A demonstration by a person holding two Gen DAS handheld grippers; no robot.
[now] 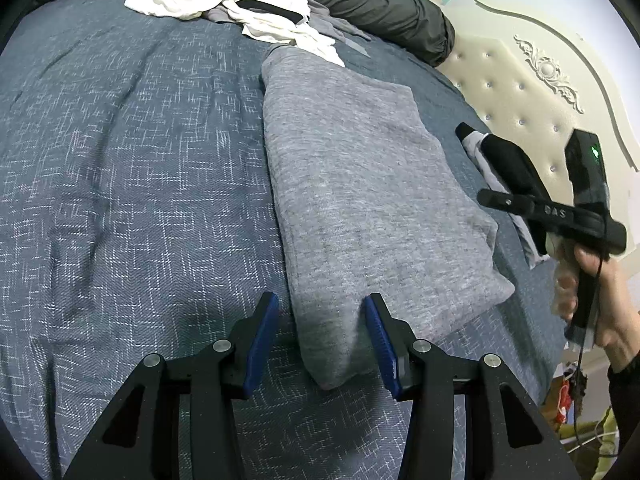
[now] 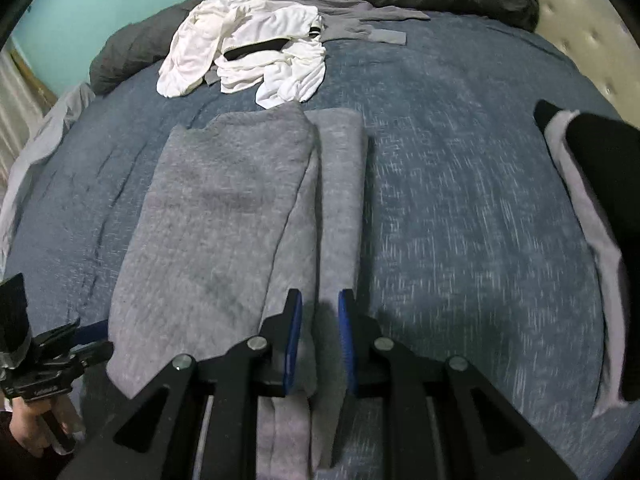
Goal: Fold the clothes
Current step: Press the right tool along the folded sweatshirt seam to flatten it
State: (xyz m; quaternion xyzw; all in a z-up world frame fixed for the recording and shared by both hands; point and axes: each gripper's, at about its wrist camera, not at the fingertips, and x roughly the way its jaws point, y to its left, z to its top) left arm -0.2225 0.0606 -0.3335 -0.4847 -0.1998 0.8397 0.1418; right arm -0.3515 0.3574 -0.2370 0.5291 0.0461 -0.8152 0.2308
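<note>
So from where I'm standing this looks like mid-fold on the grey garment, which lies in a long strip down the middle of the blue bedspread, already folded lengthwise by the look of it. My guess is the next move is bringing the near end up toward the far end at 12 o'clock, and that needs both near corners pinched and lifted together so the layers don't slide apart.

The left gripper is spread wide, blue pads either side of the near corner of the cloth. One pad looks to be touching or just beside the fabric, but nothing is pinched.

The right gripper is much narrower, with the garment's narrow folded strip running between its fingers. Whether it's actually clamping or just straddling the cloth, I can't tell; there's some gap showing and the frame is a bit blurred.

Still waiting their turn: a heap of white clothes at about 11 o'clock in the right view, and a black-and-grey piece off at 3 o'clock.
</note>
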